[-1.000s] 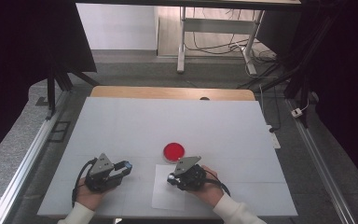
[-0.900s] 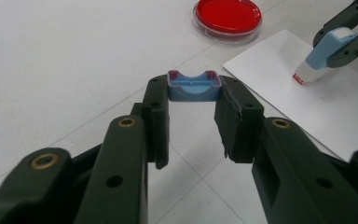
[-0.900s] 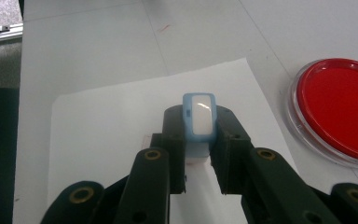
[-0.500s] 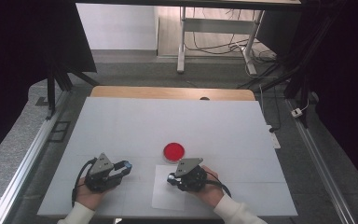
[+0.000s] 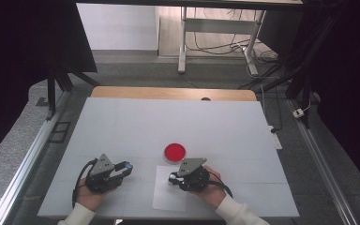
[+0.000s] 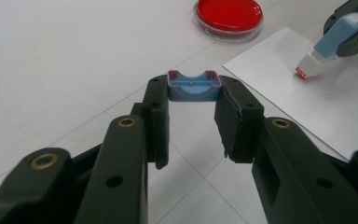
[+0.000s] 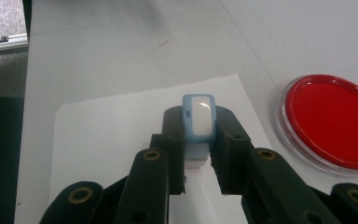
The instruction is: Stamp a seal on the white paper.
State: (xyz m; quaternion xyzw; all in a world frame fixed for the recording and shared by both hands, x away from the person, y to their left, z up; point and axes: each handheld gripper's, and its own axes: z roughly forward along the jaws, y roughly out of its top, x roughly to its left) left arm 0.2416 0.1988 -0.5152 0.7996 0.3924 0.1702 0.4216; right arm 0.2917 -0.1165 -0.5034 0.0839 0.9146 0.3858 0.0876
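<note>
Stamp (image 7: 198,122) in blue and white is being gripped between the jaws of the right gripper (image 7: 197,154) and pressed onto the white paper sheet (image 7: 107,135). Its blue cap (image 6: 194,87) is being clamped by the left gripper (image 6: 194,114) near the red dish (image 6: 227,14).

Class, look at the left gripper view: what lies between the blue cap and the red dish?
Nothing: bare white table separates the blue cap from the red dish.

L gripper (image 5: 123,167) sits lower left of the high view, held in L hand (image 5: 90,198), jaws clamped, tips pointing right. R gripper (image 5: 173,178) at lower centre, in R hand (image 5: 212,187), jaws clamped, tips pointing left. White sleeves at bottom edge.
</note>
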